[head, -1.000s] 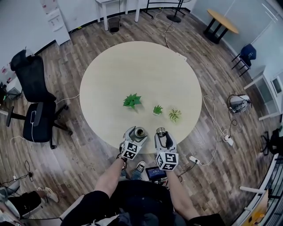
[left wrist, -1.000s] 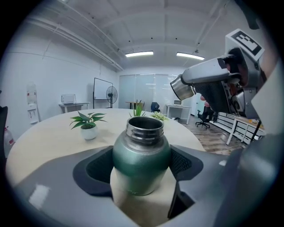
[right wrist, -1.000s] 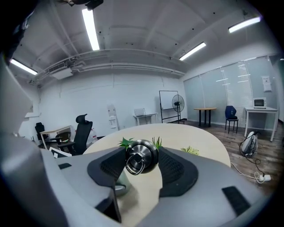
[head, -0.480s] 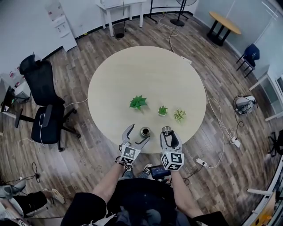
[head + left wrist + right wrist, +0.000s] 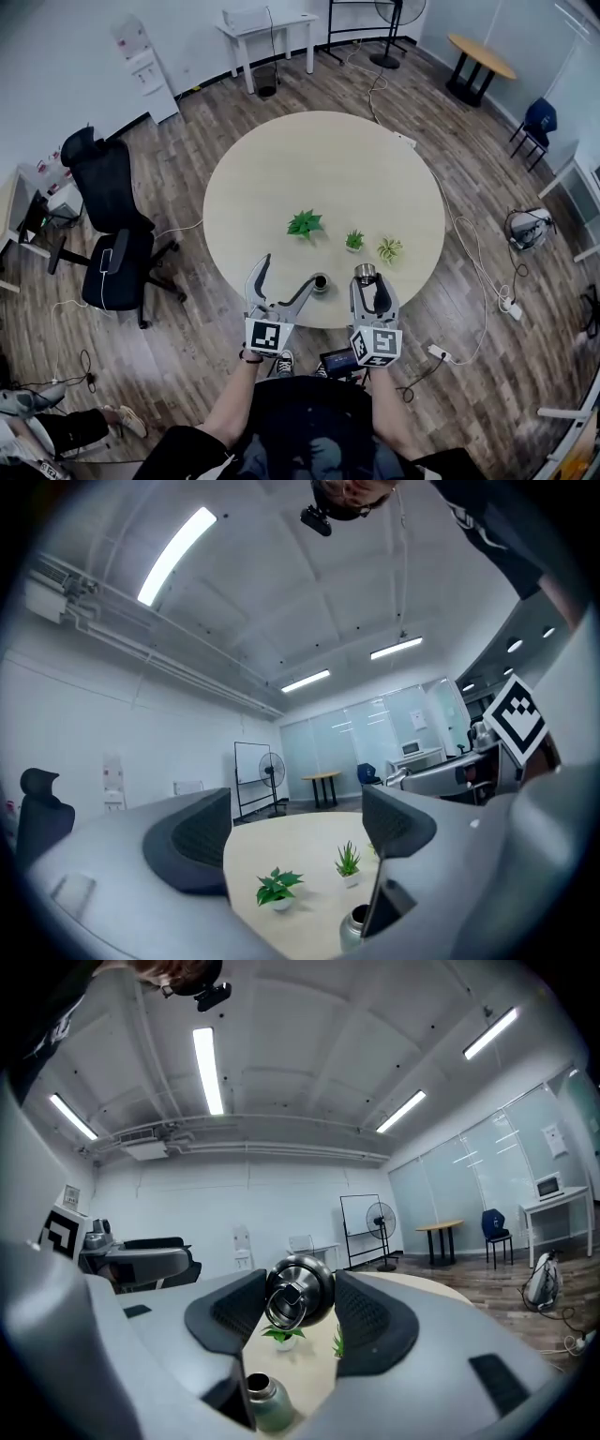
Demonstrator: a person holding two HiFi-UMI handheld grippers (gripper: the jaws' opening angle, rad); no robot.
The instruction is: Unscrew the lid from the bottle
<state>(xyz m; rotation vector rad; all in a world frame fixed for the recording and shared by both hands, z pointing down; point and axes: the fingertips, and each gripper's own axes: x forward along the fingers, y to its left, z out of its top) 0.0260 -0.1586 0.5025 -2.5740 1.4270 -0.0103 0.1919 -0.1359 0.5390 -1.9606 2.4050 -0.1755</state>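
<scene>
1. Near-left of the bottle (image 5: 321, 282): left gripper (image 5: 286, 270), just opened wide, holding nothing.
2. Right of the bottle: right gripper (image 5: 370, 279), clamped on the lid (image 5: 298, 1293).
3. Under the upright, uncapped bottle: table (image 5: 319, 169), near edge.
4. Beyond the bottle: three plants (image 5: 305, 224).

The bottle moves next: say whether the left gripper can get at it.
Probably yes: the left gripper, whose jaws have just been opening, is empty, and the bottle stands just beside it with nothing between.

No writing, label or number can be read on anything in view.
</scene>
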